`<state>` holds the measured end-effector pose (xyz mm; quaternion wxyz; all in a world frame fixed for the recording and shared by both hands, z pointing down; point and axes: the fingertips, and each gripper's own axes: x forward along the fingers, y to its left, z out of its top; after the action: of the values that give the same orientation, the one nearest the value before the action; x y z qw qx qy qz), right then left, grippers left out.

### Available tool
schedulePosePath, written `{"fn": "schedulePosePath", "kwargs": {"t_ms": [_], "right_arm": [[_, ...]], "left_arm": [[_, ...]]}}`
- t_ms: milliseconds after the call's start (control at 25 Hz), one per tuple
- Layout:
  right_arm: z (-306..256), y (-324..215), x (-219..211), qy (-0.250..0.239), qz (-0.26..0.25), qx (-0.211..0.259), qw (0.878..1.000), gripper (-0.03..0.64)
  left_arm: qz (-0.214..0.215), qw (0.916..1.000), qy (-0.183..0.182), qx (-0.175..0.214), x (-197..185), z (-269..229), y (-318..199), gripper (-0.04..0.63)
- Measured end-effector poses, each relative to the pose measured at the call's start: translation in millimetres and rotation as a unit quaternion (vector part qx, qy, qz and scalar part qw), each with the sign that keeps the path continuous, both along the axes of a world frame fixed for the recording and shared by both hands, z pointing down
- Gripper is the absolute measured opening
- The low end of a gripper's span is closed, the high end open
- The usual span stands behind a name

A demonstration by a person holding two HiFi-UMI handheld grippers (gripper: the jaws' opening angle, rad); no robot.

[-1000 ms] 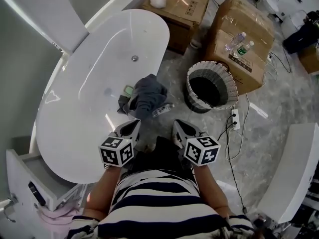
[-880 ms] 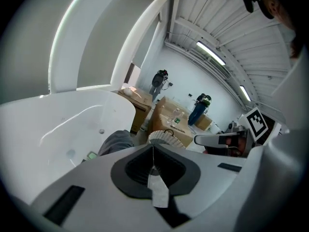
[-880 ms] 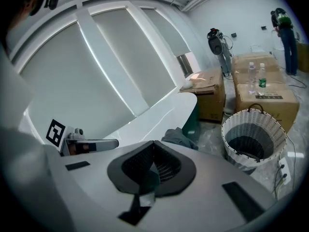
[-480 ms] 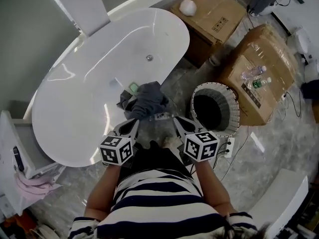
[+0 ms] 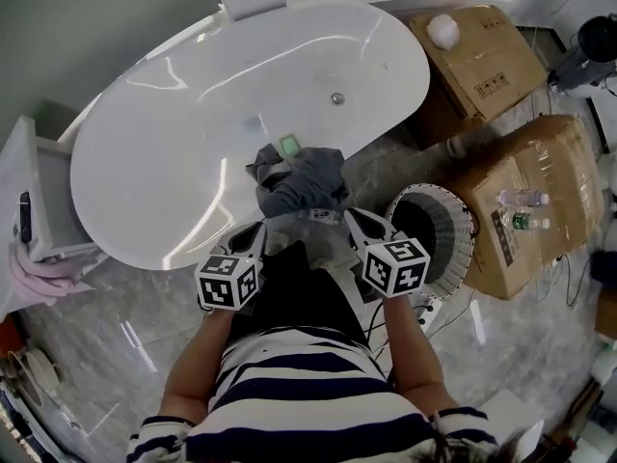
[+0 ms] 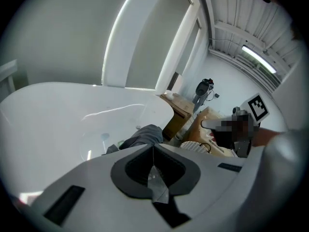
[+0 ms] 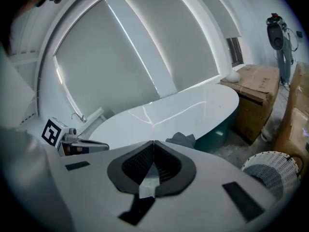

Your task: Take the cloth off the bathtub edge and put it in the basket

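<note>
A dark grey cloth hangs crumpled over the near edge of the white bathtub. It also shows just past the jaw tips as the cloth in the left gripper view and the cloth in the right gripper view. To its right on the floor stands the round wicker basket, with nothing visible inside it. My left gripper and right gripper hover side by side just short of the cloth, both shut and holding nothing.
Cardboard boxes stand behind and right of the basket, one carrying bottles. A small green item lies beside the cloth on the tub. A white cabinet with a pink towel stands left. A cable runs over the floor.
The head view has swung, so tub, cloth and basket have shifted rightwards and upwards in it. Both grippers stay shut, side by side, and now sit closer to the cloth.
</note>
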<state>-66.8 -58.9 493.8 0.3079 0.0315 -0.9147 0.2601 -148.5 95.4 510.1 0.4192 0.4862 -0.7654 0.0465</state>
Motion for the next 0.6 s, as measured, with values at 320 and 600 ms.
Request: {"fn": "schedulePosePath", "kwargs": {"t_ms": [320, 600], "right_arm": [[21, 11, -32, -0.007, -0.056, 0.018, 0.998, 0.026], [51, 8, -58, 0.023, -0.065, 0.040, 0.997, 0.028]], "left_arm": [[-0.006, 0.9998, 0.004, -0.016, -10, 38, -5, 0.020], [0.004, 0.9996, 0.009, -0.026, -30, 74, -40, 0.021]]}}
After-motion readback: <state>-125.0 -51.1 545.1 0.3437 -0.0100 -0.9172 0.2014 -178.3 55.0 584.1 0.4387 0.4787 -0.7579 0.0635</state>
